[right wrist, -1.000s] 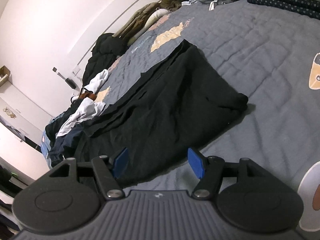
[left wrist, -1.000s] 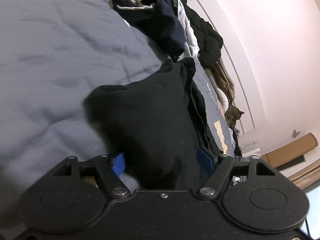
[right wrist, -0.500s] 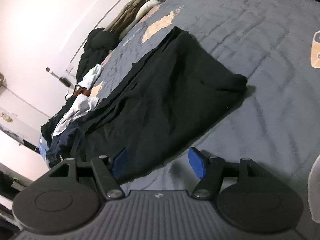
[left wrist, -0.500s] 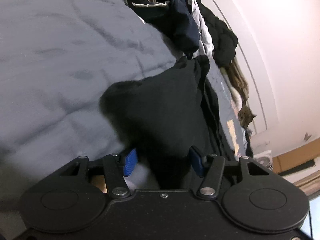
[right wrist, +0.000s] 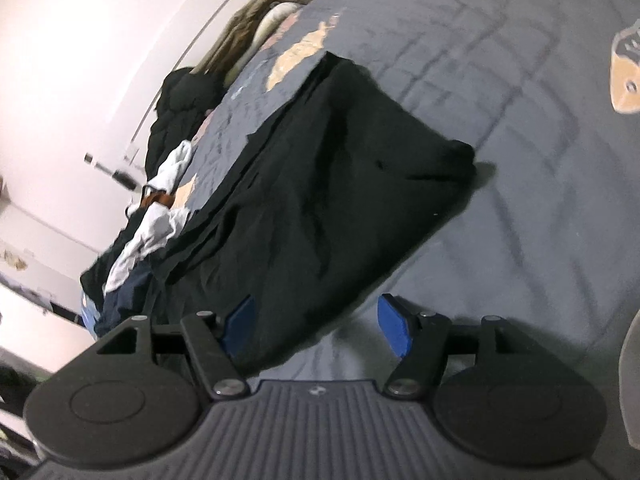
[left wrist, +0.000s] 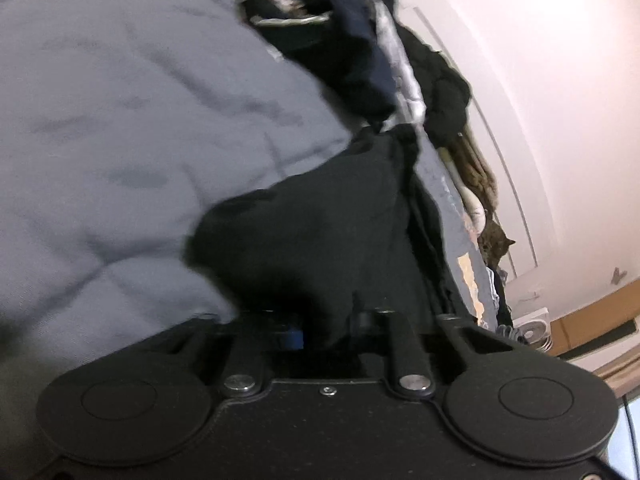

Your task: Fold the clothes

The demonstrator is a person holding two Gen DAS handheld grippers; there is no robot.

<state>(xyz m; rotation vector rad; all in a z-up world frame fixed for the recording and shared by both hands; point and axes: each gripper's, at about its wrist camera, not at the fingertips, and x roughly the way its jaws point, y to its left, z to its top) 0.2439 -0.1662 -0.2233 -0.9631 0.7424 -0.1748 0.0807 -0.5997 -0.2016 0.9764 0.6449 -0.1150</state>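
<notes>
L wrist view: left gripper (left wrist: 324,330) is sitting with fingers drawn together, clamping the near edge of the black garment (left wrist: 320,232), which is lying on the grey bed cover (left wrist: 120,120). A pile of clothes (left wrist: 352,40) is lying at 12 o'clock.

R wrist view: right gripper (right wrist: 316,326) is hovering with fingers apart, straddling the garment's (right wrist: 320,184) near hem, gripping nothing.

Judgement: mid-fold, w/ the edge pinched. Next likely needs the right fingers closing on the hem, then both lifting evenly toward 12.

Both wrist views sit low and close over the bed (right wrist: 540,128), facing its wall-side edge; both share the black garment (left wrist: 320,240).
</notes>
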